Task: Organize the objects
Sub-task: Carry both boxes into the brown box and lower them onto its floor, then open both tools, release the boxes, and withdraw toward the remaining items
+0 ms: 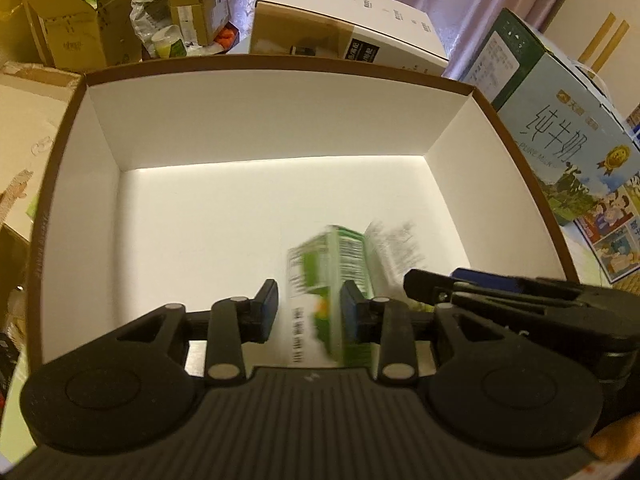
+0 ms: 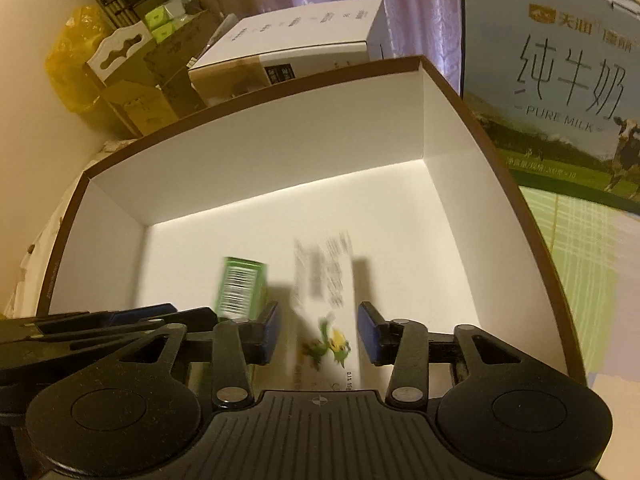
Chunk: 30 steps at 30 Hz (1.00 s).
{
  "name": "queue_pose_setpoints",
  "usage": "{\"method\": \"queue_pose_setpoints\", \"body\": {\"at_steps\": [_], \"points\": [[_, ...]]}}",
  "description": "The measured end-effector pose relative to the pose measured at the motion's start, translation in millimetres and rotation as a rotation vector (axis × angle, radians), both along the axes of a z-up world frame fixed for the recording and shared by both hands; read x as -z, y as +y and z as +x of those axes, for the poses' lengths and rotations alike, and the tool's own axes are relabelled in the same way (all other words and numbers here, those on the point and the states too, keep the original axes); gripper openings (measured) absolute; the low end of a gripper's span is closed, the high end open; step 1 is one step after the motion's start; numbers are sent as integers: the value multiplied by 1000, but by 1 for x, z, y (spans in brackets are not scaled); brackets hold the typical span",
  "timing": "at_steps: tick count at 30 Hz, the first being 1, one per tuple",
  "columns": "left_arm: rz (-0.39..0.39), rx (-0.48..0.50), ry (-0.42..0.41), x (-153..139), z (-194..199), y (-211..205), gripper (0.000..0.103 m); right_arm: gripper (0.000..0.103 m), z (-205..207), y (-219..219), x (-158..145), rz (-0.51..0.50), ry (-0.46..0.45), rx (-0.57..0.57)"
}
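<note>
left gripper (image 1: 308,312) jaws loose around green carton (image 1: 328,276) | right gripper (image 2: 318,330) jaws apart, white carton (image 2: 324,300) seemingly loose

Black ribbed tongs (image 1: 308,312) with blue pads (image 1: 352,312).

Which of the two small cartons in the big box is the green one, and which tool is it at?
The green carton, between the left tool's fingers; the white carton sits at the right tool.

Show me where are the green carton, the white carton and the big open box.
green carton (image 1: 320,268), left wrist view, its green side face
white carton (image 2: 324,280), right wrist view, its printed top face
open box (image 1: 260,120), left wrist view, its far inner wall
</note>
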<state>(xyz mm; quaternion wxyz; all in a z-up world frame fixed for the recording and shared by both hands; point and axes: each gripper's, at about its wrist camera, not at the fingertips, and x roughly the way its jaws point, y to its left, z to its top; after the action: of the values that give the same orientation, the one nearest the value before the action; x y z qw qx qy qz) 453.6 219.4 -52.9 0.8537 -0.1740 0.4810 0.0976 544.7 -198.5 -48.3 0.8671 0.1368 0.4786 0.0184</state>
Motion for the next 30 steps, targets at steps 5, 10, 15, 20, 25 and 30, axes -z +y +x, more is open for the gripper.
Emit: {"method": "queue_pose_setpoints", "body": {"at_steps": [5,10,15,20,25,30], "points": [[44,11,-22,-13,-9,6,53,57,-8,0,-11,-28,-26,3],[85,39,-55,-33,-24,7,63,61,-27,0,-29,-29,-80,8],[137,60,-85,-53,-43,3,68,64,-50,5,-45,-31,-123,6],[151,62,-98,-66,-64,1,73,65,-71,10,-58,-31,-152,18],[162,67,-114,-77,-90,-3,75,66,-100,15,-73,-16,-195,37],[158,81,-135,-89,-115,-10,75,67,-131,21,-86,-1,-230,60]]}}
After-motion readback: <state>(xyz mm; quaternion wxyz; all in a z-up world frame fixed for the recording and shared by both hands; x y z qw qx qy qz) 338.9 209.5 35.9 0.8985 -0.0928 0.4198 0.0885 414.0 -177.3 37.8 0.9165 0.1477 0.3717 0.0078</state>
